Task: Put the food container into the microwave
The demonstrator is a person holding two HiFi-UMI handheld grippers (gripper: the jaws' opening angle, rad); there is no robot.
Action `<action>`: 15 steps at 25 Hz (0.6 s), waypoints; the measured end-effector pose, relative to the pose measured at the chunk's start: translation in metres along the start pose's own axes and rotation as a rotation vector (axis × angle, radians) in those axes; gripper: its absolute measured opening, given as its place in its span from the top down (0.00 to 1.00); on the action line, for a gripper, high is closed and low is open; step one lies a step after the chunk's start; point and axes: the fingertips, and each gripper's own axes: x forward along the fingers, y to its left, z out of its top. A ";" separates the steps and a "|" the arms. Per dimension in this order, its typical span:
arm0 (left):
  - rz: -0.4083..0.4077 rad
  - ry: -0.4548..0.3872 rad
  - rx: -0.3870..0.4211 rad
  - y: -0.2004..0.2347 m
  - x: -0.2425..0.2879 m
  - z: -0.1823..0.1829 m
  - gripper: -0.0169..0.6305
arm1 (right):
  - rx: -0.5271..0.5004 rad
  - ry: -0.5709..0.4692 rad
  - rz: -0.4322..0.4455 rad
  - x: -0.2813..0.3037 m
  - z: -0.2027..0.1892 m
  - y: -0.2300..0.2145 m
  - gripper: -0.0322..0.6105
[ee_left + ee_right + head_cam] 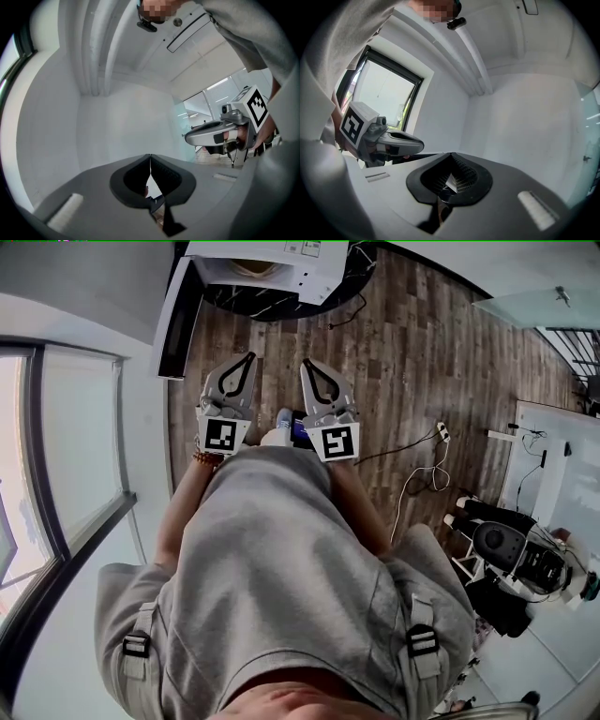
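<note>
At the top of the head view, the one microwave (281, 263) stands with its door (174, 324) open. Inside it we see one tan shape (251, 266), perhaps the food container, but we cannot be sure. We hold two grippers, the left gripper (251, 359) and the right gripper (307, 365), both well apart from the microwave, with jaws pressed together on nothing. We judge that the placing may be done and only the door is left to close.

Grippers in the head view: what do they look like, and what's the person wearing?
The left gripper and right gripper are pale grey with tapered, dark-lined jaws, each carrying a white cube with a black square marker. The person wears a grey short-sleeved top, a beaded bracelet on the left wrist, and black strap buckles.
</note>
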 end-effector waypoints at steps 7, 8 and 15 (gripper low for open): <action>-0.003 -0.001 -0.002 0.000 0.000 0.000 0.98 | -0.001 0.001 -0.009 -0.002 -0.002 -0.005 0.93; -0.001 0.000 -0.005 0.000 -0.001 0.000 0.98 | 0.003 0.002 -0.010 -0.001 -0.002 -0.005 0.93; 0.012 0.005 -0.002 0.009 -0.003 -0.003 0.98 | 0.005 0.002 0.004 0.008 -0.004 -0.004 0.93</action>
